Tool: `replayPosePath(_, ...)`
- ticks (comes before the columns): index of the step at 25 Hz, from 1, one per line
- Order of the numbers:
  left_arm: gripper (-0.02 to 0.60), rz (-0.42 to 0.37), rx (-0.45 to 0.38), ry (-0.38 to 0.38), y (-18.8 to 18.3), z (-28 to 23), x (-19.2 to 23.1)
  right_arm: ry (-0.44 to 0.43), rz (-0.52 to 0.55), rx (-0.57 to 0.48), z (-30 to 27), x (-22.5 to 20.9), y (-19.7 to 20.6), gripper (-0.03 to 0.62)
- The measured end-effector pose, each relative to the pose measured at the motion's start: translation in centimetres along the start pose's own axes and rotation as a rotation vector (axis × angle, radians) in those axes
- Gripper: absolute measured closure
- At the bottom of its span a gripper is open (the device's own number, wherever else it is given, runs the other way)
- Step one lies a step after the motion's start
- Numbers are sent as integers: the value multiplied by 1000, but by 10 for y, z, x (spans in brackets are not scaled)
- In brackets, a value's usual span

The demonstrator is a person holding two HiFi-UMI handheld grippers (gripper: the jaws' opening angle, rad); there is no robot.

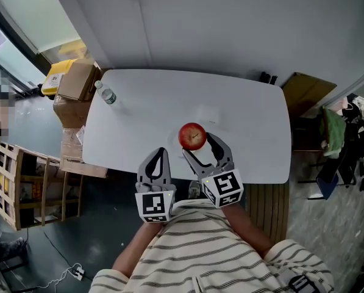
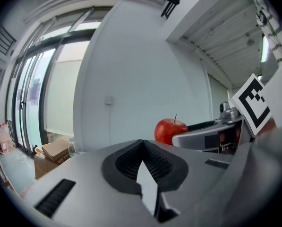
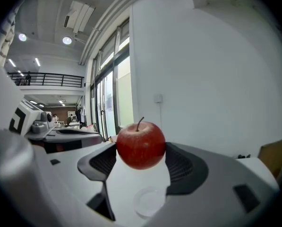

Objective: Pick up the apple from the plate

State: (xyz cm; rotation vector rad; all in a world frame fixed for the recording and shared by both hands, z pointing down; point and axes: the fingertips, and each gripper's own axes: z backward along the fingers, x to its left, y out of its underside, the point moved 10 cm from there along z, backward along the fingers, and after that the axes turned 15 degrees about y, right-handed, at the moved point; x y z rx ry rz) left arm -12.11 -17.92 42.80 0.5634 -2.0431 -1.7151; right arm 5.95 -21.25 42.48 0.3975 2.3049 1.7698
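Right gripper view: apple [image 3: 141, 145] held above the plate [image 3: 137, 203].
The right hand-held gripper [image 3: 141, 161] clamps the smooth, round red fruit between ribbed dark pads [image 3: 183, 167], probably to clear the shallow, transparent plate on the white worktop [image 1: 145, 102]. The left hand-held gripper [image 2: 143, 167] is closed, empty and kept aside.

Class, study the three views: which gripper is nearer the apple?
Right. The right gripper has its jaws shut on the apple, which sits between them. The left gripper is to the apple's left, apart from it, with its jaws together and empty.
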Motion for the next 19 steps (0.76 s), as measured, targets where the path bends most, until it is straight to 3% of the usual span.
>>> replayPosePath(19, 577, -5, -11, 19, 0, 0, 4, 29, -2, -9, -2, 1, -1, 253)
